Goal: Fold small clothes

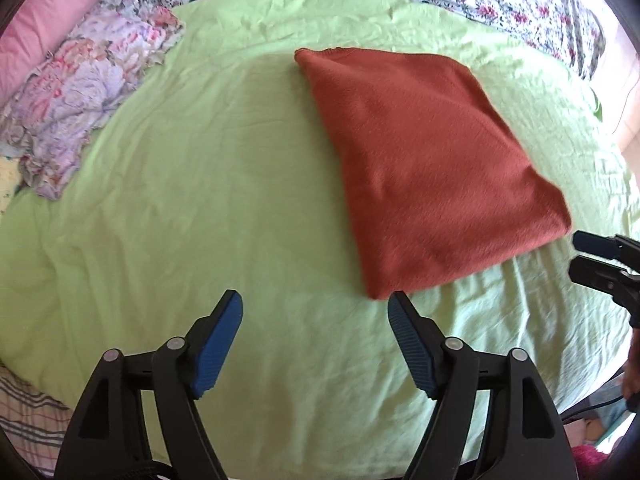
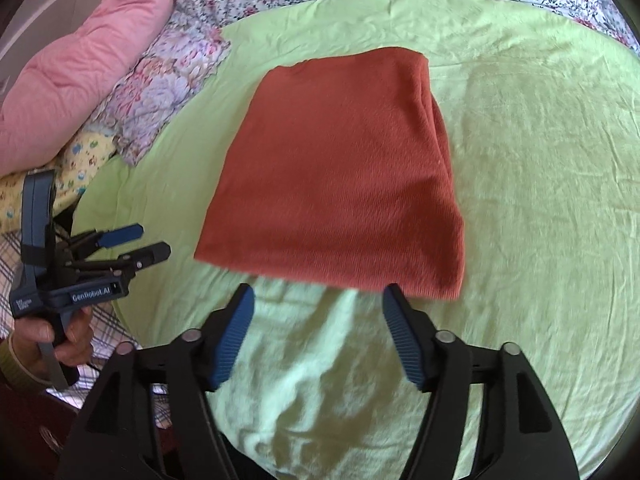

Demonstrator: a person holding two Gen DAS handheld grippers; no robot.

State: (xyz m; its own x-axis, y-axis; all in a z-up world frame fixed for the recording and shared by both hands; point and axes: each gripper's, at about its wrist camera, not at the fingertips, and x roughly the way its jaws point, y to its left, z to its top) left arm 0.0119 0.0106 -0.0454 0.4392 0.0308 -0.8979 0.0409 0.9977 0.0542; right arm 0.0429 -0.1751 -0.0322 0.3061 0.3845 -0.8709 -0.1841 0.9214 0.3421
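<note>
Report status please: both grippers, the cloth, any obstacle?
Left gripper open, empty. Right gripper open, empty. Rust-red cloth folded flat on green sheet, untouched. Nothing in the way.

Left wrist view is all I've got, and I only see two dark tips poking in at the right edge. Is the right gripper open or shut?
Observer: Open. In the right wrist view the right gripper has its blue fingers spread wide, nothing between them.
Operator: Where is it relative to the rust-red cloth?
Observer: Just short of the folded rust-red cloth, at its near edge; whether one tip touches the hem, I cannot tell.
Operator: Does the cloth look like one layer?
Observer: No. Along its right side the right wrist view shows stacked fold edges.
Operator: And my left gripper?
Observer: The left gripper is open, off the cloth's near left corner, gripped by a hand.
</note>
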